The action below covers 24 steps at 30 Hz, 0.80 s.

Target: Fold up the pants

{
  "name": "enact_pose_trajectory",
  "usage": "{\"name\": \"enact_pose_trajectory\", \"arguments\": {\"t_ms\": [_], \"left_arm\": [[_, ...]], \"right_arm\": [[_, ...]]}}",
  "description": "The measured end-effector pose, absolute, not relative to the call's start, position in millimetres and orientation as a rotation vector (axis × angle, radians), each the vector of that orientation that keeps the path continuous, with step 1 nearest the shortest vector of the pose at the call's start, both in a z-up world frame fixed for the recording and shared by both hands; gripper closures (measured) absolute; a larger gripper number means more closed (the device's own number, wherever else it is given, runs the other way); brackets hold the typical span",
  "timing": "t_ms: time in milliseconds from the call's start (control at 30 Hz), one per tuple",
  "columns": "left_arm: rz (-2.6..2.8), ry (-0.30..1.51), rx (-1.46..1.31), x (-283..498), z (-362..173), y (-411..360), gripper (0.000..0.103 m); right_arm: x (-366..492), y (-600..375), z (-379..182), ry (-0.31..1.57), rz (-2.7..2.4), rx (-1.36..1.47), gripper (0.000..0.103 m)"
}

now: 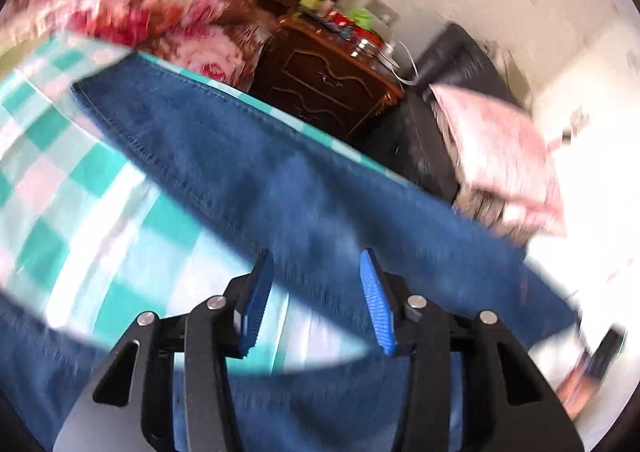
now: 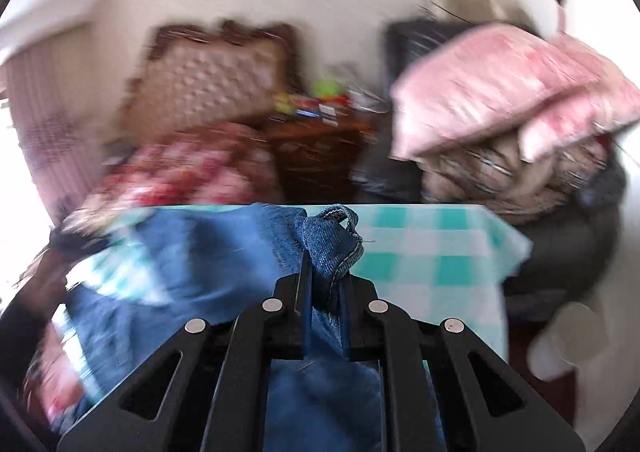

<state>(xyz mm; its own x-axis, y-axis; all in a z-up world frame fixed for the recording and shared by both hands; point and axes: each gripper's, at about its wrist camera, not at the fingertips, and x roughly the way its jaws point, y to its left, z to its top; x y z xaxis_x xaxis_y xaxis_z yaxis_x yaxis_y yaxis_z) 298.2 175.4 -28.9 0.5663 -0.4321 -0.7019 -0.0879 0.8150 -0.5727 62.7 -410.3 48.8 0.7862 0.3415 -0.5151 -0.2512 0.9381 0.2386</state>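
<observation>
pants: i'm seeing one pair of blue jeans (image 1: 256,171), lying across the teal checked bedsheet (image 1: 52,155), filling the middle of the left view.
left gripper (image 1: 318,304): i'm holding it spread wide, gripping nothing, denim just beyond the blue pads (image 1: 376,304).
right gripper (image 2: 324,292): i'm pinching a bunched denim edge, centre frame.
pink pillows (image 2: 500,87): two, stacked upper right.
nightstand (image 1: 324,87): one, sharp only in the left view.
right view only: the whole tufted headboard (image 2: 212,75).
</observation>
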Motion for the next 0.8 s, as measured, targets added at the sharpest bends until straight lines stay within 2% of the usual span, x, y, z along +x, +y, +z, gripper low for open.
{"name": "enact_pose_trajectory", "arguments": {"t_ms": [167, 367, 433, 533, 800], "left_arm": [[-0.179, 1.03, -0.801, 383.7, -57.3, 218.2, 0.061], [-0.053, 1.102, -0.946, 442.0, -109.8, 244.2, 0.061], [0.057, 1.109, -0.938, 444.3, -116.4, 252.2, 0.061], [0.137, 1.027, -1.003, 435.9, -113.5, 269.8, 0.061], [0.273, 1.025, -0.999, 431.0, -124.2, 292.5, 0.063]], "right_arm": [[-5.2, -398.8, 40.9, 0.576, 0.457, 0.165, 0.09], [-26.7, -395.2, 35.0, 0.595, 0.462, 0.165, 0.09], [-23.2, -403.0, 33.0, 0.596, 0.451, 0.189, 0.09], [-22.2, -413.5, 31.2, 0.586, 0.436, 0.226, 0.09], [-11.6, -429.9, 26.5, 0.576, 0.411, 0.28, 0.09]]}}
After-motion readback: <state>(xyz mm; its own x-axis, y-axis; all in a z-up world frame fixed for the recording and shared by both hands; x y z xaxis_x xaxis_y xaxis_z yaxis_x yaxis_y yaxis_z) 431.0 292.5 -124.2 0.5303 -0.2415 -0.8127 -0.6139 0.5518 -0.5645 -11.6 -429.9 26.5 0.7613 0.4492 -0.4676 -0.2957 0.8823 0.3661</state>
